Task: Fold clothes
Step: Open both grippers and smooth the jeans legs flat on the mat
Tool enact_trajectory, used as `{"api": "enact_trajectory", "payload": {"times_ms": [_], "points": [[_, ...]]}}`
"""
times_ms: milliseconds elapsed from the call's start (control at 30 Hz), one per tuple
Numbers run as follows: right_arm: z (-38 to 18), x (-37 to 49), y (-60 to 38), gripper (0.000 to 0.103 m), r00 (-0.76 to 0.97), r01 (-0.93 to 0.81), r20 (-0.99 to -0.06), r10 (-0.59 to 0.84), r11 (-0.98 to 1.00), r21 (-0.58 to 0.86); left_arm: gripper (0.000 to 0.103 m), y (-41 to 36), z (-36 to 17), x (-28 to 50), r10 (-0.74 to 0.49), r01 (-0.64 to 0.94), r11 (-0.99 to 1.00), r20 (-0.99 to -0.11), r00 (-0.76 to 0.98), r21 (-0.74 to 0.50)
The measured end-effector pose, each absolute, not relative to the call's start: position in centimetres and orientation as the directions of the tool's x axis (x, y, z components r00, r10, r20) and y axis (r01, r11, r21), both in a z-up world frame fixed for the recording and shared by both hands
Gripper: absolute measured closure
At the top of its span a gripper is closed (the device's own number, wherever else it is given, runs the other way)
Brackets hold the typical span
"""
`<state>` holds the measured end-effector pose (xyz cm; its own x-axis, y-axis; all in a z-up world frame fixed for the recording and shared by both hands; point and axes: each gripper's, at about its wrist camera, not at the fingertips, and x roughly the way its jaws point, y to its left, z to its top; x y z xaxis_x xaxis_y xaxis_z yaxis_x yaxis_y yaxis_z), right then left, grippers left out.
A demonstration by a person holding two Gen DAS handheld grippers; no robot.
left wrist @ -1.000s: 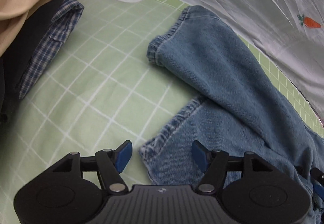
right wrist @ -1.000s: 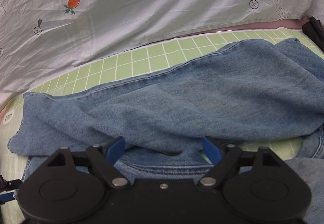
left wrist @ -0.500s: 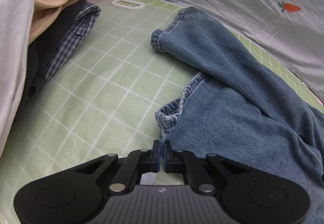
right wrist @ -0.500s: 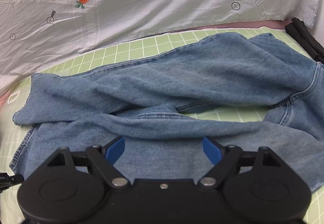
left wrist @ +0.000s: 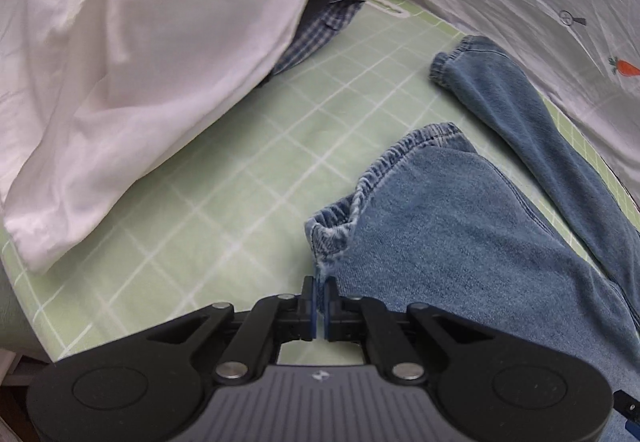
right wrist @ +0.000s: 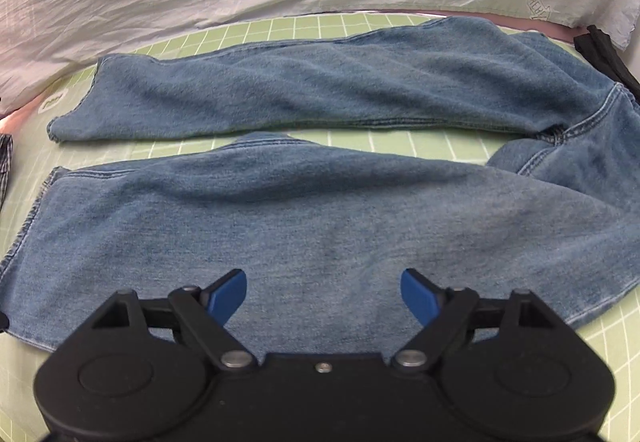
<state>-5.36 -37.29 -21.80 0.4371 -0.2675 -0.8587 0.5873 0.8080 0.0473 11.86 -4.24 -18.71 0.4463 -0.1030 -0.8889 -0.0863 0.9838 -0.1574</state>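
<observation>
The left gripper [left wrist: 319, 300] pinches the elastic cuff of a pair of blue jeans [left wrist: 472, 226], its jaws pressed together on the hem directly ahead of them. The right gripper [right wrist: 322, 292] hovers with jaws spread wide above the nearer trouser leg [right wrist: 320, 218]; the other leg [right wrist: 320, 82] lies beyond it. The jeans sprawl across a green gridded mat [left wrist: 224, 202]. A white garment [left wrist: 132, 54] lies left of the closed jaws.
</observation>
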Motion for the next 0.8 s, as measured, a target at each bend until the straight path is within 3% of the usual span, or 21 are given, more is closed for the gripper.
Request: {"api": "enact_trajectory", "payload": {"times_ms": [400,533,567,667,800], "points": [[-22.7,-7.0,-32.9,0.018,0.419,0.569,-0.874,-0.246,0.821,0.041,0.097,1.6,-19.9,9.7,-0.042,-0.207,0.968,-0.906,0.420,-0.140],[-22.7,-7.9,-33.1,0.017,0.412,0.588,-0.875,-0.252,0.808,0.044,0.084,1.2,-19.7,9.5,-0.005,-0.211,0.973,-0.918,0.397,-0.096],[-22.7,-8.1,-33.2,0.016,0.410,0.593,-0.875,-0.258,0.804,0.041,0.074,1.0,-19.7,9.4,0.004,-0.211,0.974,-0.920,0.391,-0.085],[-22.6,-9.1,-33.5,0.014,0.408,0.611,-0.871,-0.274,0.791,0.038,0.055,0.7,-19.5,9.3,0.032,-0.213,0.976,-0.927,0.374,-0.053],[-22.1,-10.8,-34.8,0.006,0.418,0.648,-0.860,-0.292,0.759,0.057,0.051,-0.4,-18.6,9.1,0.052,-0.209,0.977,-0.922,0.383,-0.032]]}}
